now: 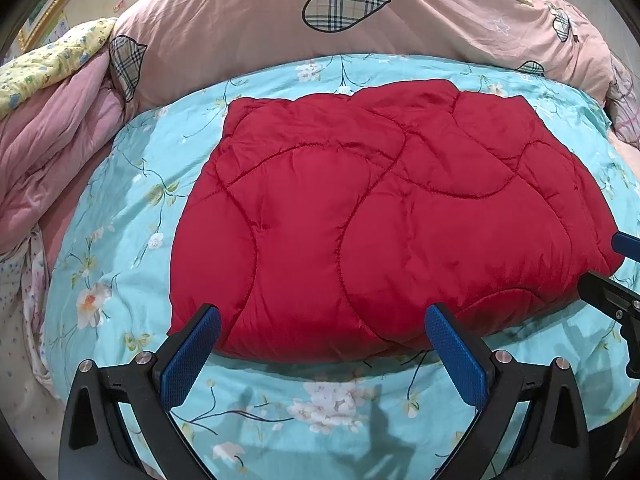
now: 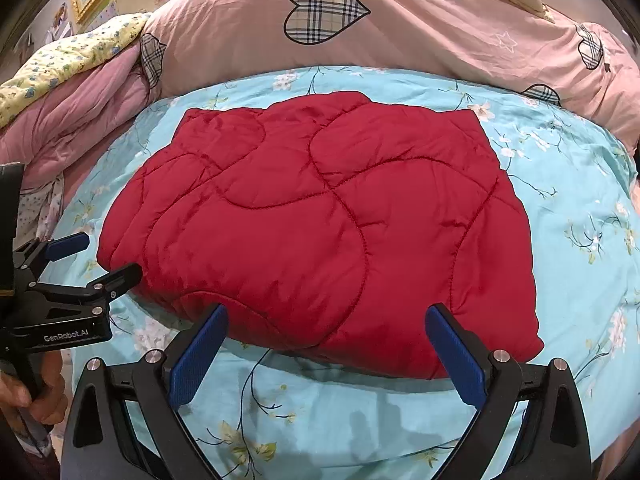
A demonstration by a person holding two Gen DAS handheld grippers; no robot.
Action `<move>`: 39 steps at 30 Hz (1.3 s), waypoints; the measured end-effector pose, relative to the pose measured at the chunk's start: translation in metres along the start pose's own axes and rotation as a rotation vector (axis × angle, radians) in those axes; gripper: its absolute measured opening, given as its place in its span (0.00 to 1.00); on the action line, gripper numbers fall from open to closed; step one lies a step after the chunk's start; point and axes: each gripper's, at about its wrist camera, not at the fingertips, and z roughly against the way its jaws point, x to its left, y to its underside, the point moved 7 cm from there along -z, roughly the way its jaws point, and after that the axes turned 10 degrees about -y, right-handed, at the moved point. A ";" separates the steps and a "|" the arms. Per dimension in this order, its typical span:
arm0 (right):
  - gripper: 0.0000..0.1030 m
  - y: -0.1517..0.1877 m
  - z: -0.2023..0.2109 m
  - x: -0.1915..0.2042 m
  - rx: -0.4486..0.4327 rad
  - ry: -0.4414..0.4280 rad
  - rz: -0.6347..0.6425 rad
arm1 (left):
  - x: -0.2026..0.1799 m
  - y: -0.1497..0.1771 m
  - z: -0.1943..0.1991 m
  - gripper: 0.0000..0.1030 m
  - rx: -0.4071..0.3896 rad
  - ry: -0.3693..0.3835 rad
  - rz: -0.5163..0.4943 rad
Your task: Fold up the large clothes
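At the bottom of both views, the left gripper (image 1: 322, 320) and right gripper (image 2: 326, 320) gape wide and empty. Mid-frame, the red quilted garment (image 1: 380, 220) lies folded on the blue floral sheet (image 1: 132, 208). Folding looks nearly done; next likely needs regripping its near edge.

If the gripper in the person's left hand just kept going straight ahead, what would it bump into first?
Most likely the near edge of the red quilted garment: the open left gripper points straight at it, though depth is hard to judge.

A folded red quilted jacket (image 2: 320, 224) is seen centre frame on a floral bedsheet (image 2: 580, 220), flanked by wide-spread gripper fingers (image 2: 198, 360).
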 end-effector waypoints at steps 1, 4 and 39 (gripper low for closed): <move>0.96 0.000 0.000 0.000 -0.001 0.000 0.000 | 0.000 0.000 0.000 0.99 -0.001 0.000 0.000; 0.96 0.000 0.002 0.001 -0.003 -0.002 0.001 | 0.000 0.000 0.001 0.99 -0.004 -0.001 -0.004; 0.97 0.001 0.007 0.009 -0.011 -0.004 0.001 | -0.001 -0.001 0.005 0.99 -0.008 -0.017 -0.010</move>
